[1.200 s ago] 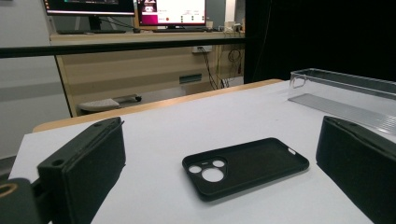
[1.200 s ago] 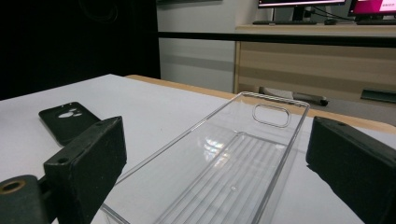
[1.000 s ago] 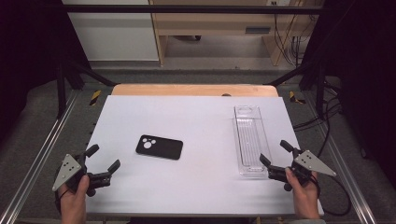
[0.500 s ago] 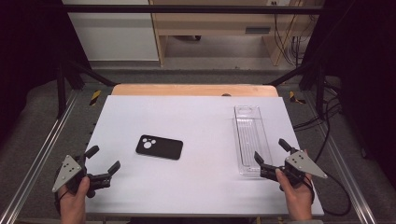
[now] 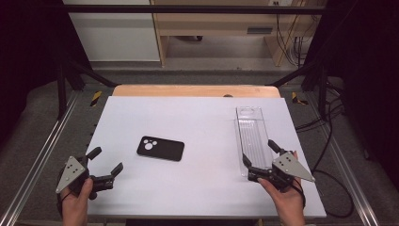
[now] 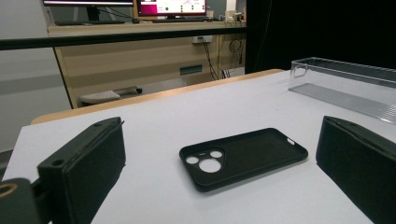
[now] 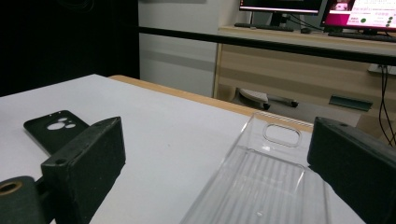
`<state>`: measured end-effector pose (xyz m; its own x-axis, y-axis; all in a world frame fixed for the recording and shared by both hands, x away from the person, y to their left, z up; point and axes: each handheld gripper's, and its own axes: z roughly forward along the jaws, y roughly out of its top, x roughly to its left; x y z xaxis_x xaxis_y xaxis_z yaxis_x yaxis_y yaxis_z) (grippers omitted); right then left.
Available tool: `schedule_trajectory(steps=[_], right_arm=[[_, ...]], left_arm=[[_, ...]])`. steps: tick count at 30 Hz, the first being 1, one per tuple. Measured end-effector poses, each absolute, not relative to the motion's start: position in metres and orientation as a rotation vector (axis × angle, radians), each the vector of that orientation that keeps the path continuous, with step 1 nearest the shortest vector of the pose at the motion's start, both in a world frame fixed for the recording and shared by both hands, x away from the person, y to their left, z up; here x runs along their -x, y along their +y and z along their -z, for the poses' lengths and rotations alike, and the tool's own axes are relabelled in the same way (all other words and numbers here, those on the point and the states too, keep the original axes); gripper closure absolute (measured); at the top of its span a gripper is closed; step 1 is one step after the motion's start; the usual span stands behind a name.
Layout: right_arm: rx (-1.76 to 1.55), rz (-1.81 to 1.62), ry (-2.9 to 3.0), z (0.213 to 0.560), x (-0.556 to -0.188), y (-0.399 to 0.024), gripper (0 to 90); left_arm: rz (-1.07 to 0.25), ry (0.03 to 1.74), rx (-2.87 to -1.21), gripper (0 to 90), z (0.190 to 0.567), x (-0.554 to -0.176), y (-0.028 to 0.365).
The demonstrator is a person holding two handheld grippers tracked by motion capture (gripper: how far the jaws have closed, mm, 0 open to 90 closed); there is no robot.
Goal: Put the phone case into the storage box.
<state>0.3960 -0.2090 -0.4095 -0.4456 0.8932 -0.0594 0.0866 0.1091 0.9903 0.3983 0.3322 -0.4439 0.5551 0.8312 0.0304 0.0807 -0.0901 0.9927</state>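
where two tools gape wide, left tool, right tool, one black phone case, one clear tray

My high view looks down on the counter; both tool views sit low, sharing the case.

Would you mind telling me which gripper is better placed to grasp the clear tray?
Right. The right gripper sits open at the near end of the clear tray, jaws either side. The left gripper is across the table, facing the phone case.
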Motion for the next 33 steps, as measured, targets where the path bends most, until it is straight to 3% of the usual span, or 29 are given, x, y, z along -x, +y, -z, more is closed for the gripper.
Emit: schedule_trajectory(steps=[15, 21, 33], right_arm=[[-1.024, -1.437, 1.818, 0.381, -0.426, -0.131, 5.8], [-1.048, -1.386, 1.913, 0.394, -0.450, -0.095, 6.8], [-1.124, -1.291, 2.090, 0.424, -0.483, -0.063, 8.1]], left_arm=[[-0.754, 0.810, -1.548, 1.8, 0.446, -0.394, 0.337], [-0.756, 0.807, -1.554, 1.8, 0.444, -0.397, 0.335], [-0.753, 0.789, -1.586, 1.8, 0.446, -0.398, 0.330]])
